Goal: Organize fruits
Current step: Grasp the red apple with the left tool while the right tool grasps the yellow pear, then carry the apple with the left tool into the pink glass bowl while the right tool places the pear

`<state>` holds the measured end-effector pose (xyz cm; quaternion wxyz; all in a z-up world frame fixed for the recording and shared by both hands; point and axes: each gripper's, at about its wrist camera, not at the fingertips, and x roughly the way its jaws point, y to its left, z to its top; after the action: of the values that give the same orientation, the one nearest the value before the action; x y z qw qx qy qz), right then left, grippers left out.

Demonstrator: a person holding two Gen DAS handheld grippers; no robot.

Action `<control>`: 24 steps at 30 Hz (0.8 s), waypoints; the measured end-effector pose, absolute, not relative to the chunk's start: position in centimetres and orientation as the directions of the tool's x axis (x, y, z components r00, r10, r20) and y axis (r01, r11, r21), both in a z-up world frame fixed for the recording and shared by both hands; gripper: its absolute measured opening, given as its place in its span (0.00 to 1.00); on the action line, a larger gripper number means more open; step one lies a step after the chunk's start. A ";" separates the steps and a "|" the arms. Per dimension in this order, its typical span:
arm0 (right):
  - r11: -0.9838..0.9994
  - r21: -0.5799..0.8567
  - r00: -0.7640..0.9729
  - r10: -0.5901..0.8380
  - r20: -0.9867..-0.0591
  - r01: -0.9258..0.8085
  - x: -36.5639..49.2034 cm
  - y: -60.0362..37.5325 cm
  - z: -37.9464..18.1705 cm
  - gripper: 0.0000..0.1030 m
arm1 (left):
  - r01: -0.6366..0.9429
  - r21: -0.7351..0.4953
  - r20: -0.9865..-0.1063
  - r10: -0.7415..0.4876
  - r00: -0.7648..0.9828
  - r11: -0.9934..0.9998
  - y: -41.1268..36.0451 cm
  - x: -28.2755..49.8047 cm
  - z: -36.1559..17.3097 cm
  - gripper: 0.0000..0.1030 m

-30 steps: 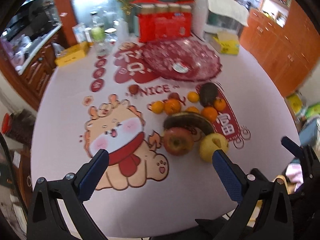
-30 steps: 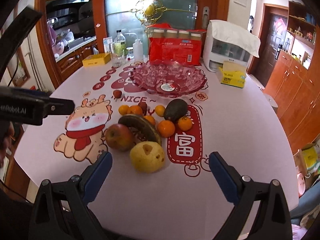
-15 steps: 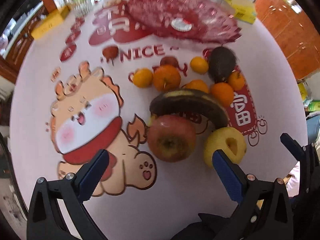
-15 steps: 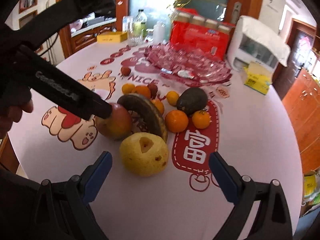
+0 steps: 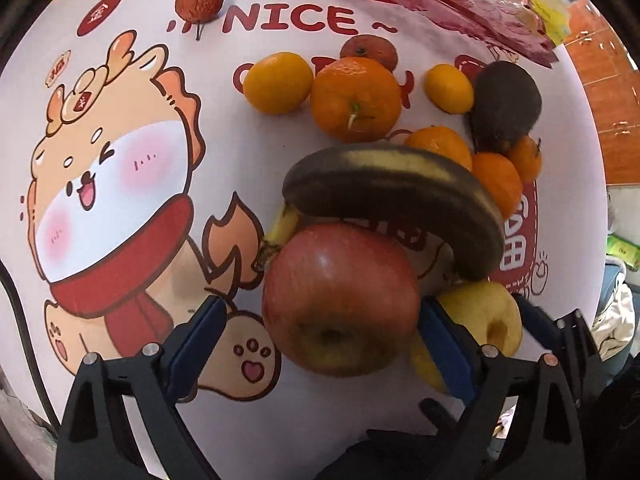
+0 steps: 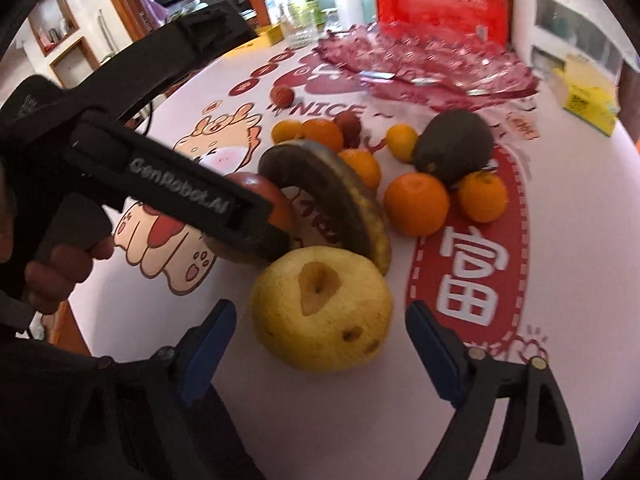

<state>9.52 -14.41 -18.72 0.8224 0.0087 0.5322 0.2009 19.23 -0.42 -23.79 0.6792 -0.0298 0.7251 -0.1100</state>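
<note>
The left gripper (image 5: 320, 336), its jaws just narrowed, is set astride a red apple (image 5: 340, 300), a gap visible at one pad. The right gripper (image 6: 320, 340), likewise narrowed yet apart, brackets a yellow pear (image 6: 322, 310) near the table's (image 6: 560, 240) front edge. A blackened banana (image 6: 340, 192), oranges (image 6: 416, 204) and a dark avocado (image 6: 454, 152) are seen farther in, before a red glass dish (image 6: 432, 68).

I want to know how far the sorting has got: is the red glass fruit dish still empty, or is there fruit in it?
Empty, as far as shows: the dish holds only a small sticker, no fruit. The apple, pear and banana all lie on the tablecloth.
</note>
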 end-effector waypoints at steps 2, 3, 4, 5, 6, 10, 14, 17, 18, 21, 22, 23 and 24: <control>0.914 0.240 0.332 0.348 -0.877 -0.326 10.1 -14.1 -19.1 0.80 | 0.100 -0.209 -0.976 -0.201 -0.084 0.973 -0.3 19.7 -24.4 0.86; 0.914 0.243 0.322 0.349 -0.880 -0.326 10.3 -13.9 -19.3 0.79 | 0.104 -0.213 -0.976 -0.206 -0.074 0.972 -0.3 19.8 -24.4 0.84; 0.913 0.245 0.315 0.350 -0.882 -0.326 10.5 -13.9 -19.4 0.79 | 0.113 -0.218 -0.975 -0.211 -0.072 0.969 -0.5 20.0 -24.5 0.84; 0.912 0.249 0.309 0.352 -0.883 -0.326 10.7 -13.8 -19.5 0.78 | 0.119 -0.217 -0.975 -0.210 -0.069 0.969 -0.5 20.2 -24.6 0.84; 0.911 0.253 0.303 0.354 -0.885 -0.327 10.9 -13.8 -19.6 0.78 | 0.124 -0.215 -0.976 -0.208 -0.066 0.969 -0.6 20.3 -24.6 0.84; 0.914 0.247 0.279 0.341 -0.898 -0.322 11.5 -13.5 -20.0 0.74 | 0.153 -0.225 -0.974 -0.217 -0.068 0.962 -1.9 21.7 -24.1 0.74; 0.921 0.229 0.270 0.318 -0.909 -0.314 11.9 -13.2 -20.0 0.74 | 0.163 -0.249 -0.968 -0.238 -0.081 0.955 -2.8 22.4 -23.3 0.66; 0.932 0.238 0.265 0.311 -0.913 -0.275 12.1 -13.3 -20.1 0.74 | 0.165 -0.254 -0.966 -0.244 -0.080 0.953 -3.0 22.5 -23.3 0.65; 0.935 0.238 0.267 0.308 -0.913 -0.264 12.1 -13.4 -20.1 0.74 | 0.168 -0.254 -0.967 -0.243 -0.080 0.953 -2.9 22.6 -23.3 0.65; 0.944 0.239 0.274 0.297 -0.915 -0.227 11.7 -13.5 -20.1 0.73 | 0.176 -0.248 -0.968 -0.237 -0.079 0.953 -2.0 21.6 -23.6 0.65; 0.946 0.245 0.270 0.298 -0.916 -0.214 11.5 -13.6 -20.1 0.73 | 0.178 -0.245 -0.969 -0.234 -0.079 0.953 -1.8 21.1 -23.6 0.65; 0.947 0.250 0.268 0.299 -0.916 -0.204 11.3 -13.7 -20.1 0.73 | 0.180 -0.242 -0.970 -0.232 -0.076 0.953 -1.5 20.6 -23.5 0.65; 0.948 0.256 0.267 0.300 -0.916 -0.188 11.0 -13.8 -20.1 0.73 | 0.184 -0.239 -0.971 -0.229 -0.073 0.954 -1.3 20.5 -23.4 0.65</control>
<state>11.01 -13.76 -20.08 0.7945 0.0480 0.5856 0.1535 20.48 -1.28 -23.36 0.6807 -0.0155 0.7165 -0.1517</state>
